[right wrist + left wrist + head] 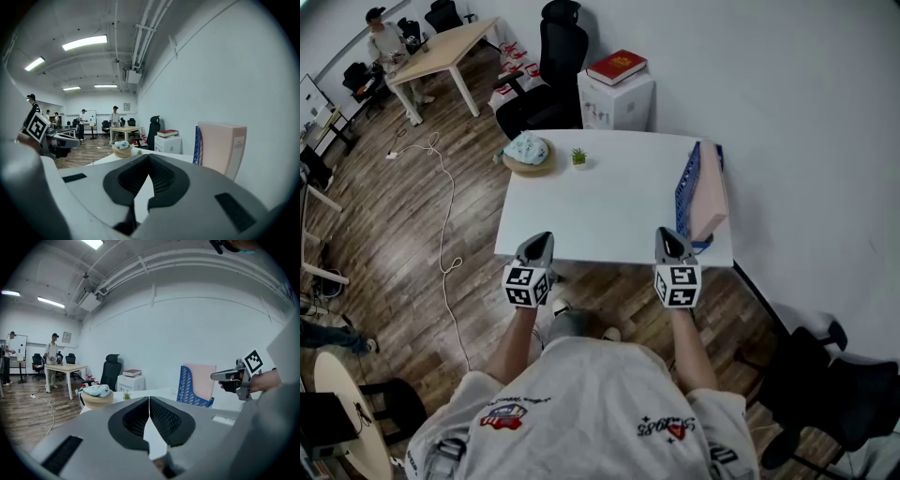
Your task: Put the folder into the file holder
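A pink folder [712, 195] stands upright inside the blue mesh file holder [685, 193] on the right side of the white table [600, 211]. My left gripper [541, 239] hovers at the table's front edge, left of centre, shut with nothing between its jaws [149, 399]. My right gripper [667, 234] hangs at the front edge just left of the holder's near end, also shut and empty [149, 157]. The right gripper view has the folder [226, 143] and holder [196, 145] close on its right. In the left gripper view the folder [201, 377] sits in the holder [187, 387].
A wooden bowl with a pale cloth [528, 150] and a small green plant [578, 157] sit at the table's far left. Behind the table stand a white cabinet with a red book [617, 67] and a black office chair [558, 47]. Another black chair [830, 380] stands at lower right.
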The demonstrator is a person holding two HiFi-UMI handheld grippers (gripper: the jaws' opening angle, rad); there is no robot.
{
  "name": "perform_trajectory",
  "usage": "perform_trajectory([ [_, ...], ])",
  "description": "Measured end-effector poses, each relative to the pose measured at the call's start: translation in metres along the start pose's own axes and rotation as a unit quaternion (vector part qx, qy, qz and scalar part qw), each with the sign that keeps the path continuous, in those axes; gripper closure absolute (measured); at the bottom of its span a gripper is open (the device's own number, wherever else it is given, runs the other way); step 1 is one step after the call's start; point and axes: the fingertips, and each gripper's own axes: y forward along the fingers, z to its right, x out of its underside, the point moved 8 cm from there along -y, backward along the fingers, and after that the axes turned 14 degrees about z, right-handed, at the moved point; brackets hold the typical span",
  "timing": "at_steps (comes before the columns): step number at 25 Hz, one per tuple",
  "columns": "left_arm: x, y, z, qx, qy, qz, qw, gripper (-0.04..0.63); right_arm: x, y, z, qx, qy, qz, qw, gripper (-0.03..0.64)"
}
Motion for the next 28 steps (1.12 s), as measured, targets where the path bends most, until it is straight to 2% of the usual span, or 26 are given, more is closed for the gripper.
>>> perform_trajectory([
  [7,-0.006,0.002,0.007,0.013,-0.001,0.006,0.9999,0.587,0.000,-0.008,-0.004,0.007,0.008,0.018,1.000,0.618],
  [20,0.001,0.008,0.009,0.021,-0.006,-0.002,0.9998,0.587,-0.037,-0.012,-0.006,0.003,0.002,0.066,0.998,0.621],
  [28,0.002,0.014,0.011,0.024,-0.007,-0.005,0.9997,0.586,-0.022,-0.012,-0.003,0.003,-0.009,0.036,0.999,0.621],
])
